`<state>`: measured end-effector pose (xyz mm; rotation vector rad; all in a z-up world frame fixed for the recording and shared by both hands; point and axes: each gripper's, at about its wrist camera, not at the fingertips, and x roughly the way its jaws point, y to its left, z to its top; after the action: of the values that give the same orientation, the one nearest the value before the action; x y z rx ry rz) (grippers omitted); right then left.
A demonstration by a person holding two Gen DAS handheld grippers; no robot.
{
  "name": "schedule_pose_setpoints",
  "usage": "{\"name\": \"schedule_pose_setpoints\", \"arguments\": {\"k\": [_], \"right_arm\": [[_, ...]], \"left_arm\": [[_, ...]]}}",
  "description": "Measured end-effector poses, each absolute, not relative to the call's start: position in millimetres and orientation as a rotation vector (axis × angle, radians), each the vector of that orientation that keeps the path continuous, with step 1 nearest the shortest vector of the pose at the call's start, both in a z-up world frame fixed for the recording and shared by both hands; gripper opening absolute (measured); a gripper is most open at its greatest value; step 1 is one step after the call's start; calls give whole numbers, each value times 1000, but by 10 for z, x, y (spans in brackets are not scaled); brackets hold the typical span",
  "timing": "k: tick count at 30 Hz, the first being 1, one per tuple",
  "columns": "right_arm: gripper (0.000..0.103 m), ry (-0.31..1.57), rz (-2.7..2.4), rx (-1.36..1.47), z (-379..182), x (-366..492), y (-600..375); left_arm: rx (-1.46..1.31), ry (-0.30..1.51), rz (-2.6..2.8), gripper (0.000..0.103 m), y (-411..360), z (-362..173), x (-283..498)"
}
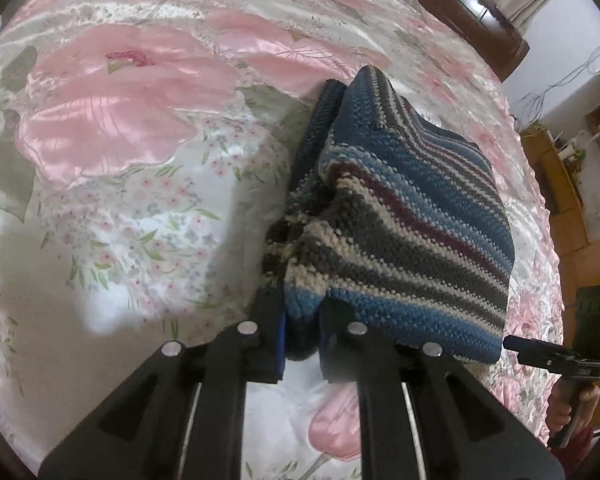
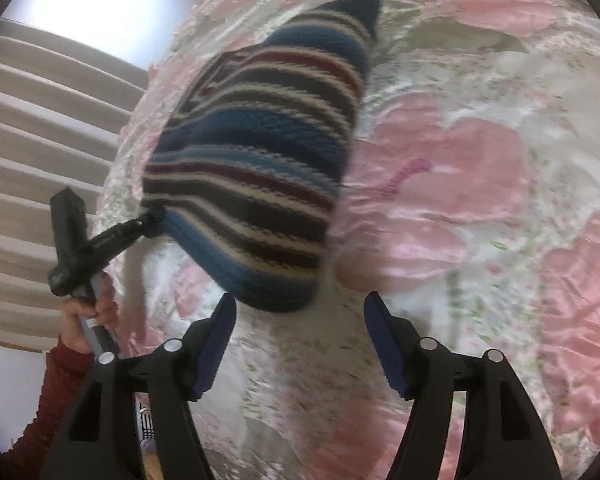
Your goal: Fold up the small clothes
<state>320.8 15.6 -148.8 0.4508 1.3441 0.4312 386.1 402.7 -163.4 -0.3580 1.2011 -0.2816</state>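
Left claw is pinched tight on the striped knit sweater, lifting its corner off the bed. Right claw gapes wide, empty, sweater at 12 o'clock.

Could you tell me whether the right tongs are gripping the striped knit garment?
No, the right tongs stand open, short of the striped knit garment.
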Motion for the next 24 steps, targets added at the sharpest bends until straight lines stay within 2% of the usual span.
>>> {"name": "schedule_pose_setpoints", "arguments": {"k": [6,7,8,10,11,13,18,21,24], "right_arm": [[72,1402,462,509,-1800,3381,390],[68,1411,464,514,-1859,3380,415],[54,1426,480,519,-1935,3380,434],[41,1434,487,536,-1991,3377,432],[30,1427,491,530,-1982,3366,413],[23,1408,506,515,-1905,3347,360],[20,1362,429,368,-1555,3273,186],[20,1444,373,317,-1747,3276,235],[23,1473,360,287,-1883,3278,290]], "left_arm": [[-379,1212,-291,14,4125,-1670,3901],[-380,1213,-291,14,4107,-1676,3902],[-381,1214,-290,15,4099,-1681,3911],[-379,1216,-289,15,4100,-1688,3913],[-378,1217,-289,15,4096,-1688,3915],[-372,1217,-291,15,4070,-1677,3908],[-349,1232,-351,17,3858,-1677,3827],[-283,1232,-341,24,3711,-1778,3784],[-342,1252,-330,29,3754,-1831,3823]]}}
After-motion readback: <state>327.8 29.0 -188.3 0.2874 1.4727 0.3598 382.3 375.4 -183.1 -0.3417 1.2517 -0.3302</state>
